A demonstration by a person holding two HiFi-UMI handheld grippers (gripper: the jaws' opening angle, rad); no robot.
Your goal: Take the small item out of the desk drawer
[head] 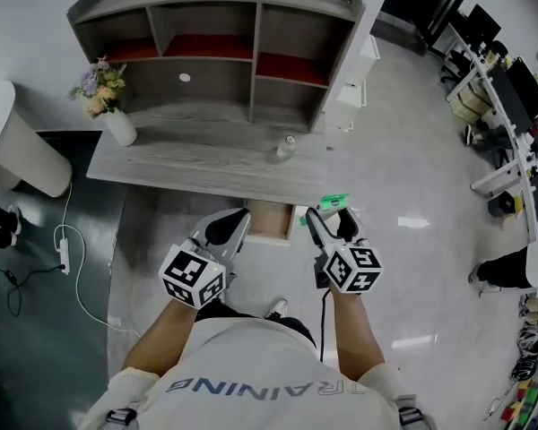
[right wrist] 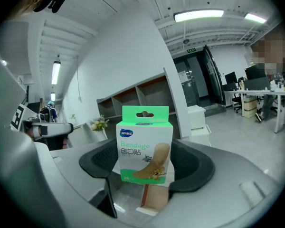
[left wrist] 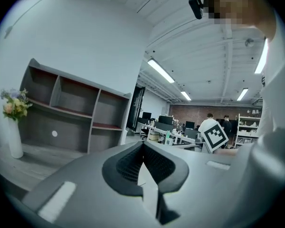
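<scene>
- Right gripper (head: 332, 225) is clamped on a small green-and-white bandage box (right wrist: 145, 148). The box stands upright between its pads, hang-tab on top, and is held up in the air in front of the person.
- Left gripper (head: 226, 229) has its jaws together with nothing between them, and is held just beside the right one.
- By my reading the main step is done: the box is out of the drawer (head: 271, 222) and above the level of the desk (head: 206, 164).
- The drawer stands pulled out under the desk's front edge, between and just beyond the two grippers. Probably all that is left is to set the box down somewhere, and perhaps to push the drawer shut.
- The desk's front edge and the open drawer front lie just beyond the jaws, so any lowering should stay clear of both.
- Bare desktop lies ahead, in front of the shelf unit (head: 215, 43). A vase of flowers (head: 117, 124) stands at its left end and a small pale object (head: 287, 146) toward the right.
- Open floor lies to the right.
</scene>
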